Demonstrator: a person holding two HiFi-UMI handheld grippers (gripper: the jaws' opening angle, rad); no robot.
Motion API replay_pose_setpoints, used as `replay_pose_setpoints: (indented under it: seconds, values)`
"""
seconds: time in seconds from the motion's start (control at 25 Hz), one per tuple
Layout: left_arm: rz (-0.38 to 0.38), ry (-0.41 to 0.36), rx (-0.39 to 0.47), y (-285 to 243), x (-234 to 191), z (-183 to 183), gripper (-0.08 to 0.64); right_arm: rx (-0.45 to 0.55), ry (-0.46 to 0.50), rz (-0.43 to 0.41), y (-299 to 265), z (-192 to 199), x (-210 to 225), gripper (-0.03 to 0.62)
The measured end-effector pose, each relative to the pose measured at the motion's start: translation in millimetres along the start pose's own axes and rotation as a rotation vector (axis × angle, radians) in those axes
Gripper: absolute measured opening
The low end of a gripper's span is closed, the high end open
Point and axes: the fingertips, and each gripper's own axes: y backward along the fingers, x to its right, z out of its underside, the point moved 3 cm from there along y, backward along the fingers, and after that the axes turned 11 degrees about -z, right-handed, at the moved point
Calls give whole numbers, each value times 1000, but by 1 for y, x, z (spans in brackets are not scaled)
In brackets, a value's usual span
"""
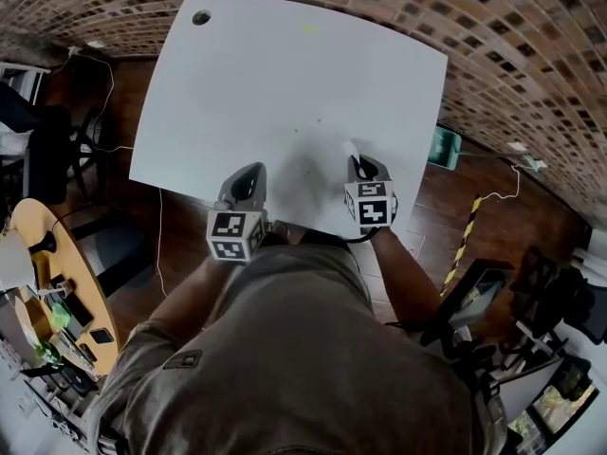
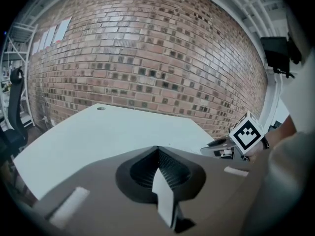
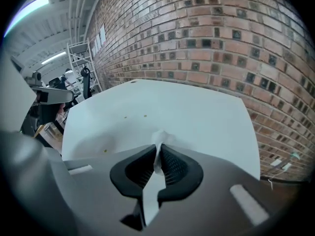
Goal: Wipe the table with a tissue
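The white table [image 1: 285, 74] fills the middle of the head view. My right gripper [image 1: 359, 166] hovers over its near edge, shut on a crumpled white tissue [image 1: 351, 149]. In the right gripper view the tissue [image 3: 161, 137] sticks out between the closed jaws of the gripper [image 3: 158, 150], just above the tabletop [image 3: 197, 117]. A few small yellowish specks [image 3: 125, 116] lie on the surface ahead. My left gripper [image 1: 249, 172] sits at the near edge to the left, and its jaws [image 2: 157, 150] are shut with nothing in them. The right gripper's marker cube [image 2: 246, 132] shows at the right of the left gripper view.
A round cable hole [image 1: 201, 17] is in the table's far left corner. A brick wall [image 2: 147, 58] stands behind the table. A round wooden side table [image 1: 38, 282] with small items is at the left, a green object [image 1: 443, 147] past the right edge, and equipment [image 1: 493, 301] at lower right.
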Motion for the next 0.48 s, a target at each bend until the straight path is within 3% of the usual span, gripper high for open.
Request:
replay_pose_setpoints:
  seconds: [0.2, 0.48]
  values:
    - [-17, 8, 8, -6, -6, -6, -6, 5, -13, 35, -1, -6, 20, 32]
    - [-26, 27, -6, -2, -15, -2, -6, -32, -42, 19, -10, 6, 13, 32]
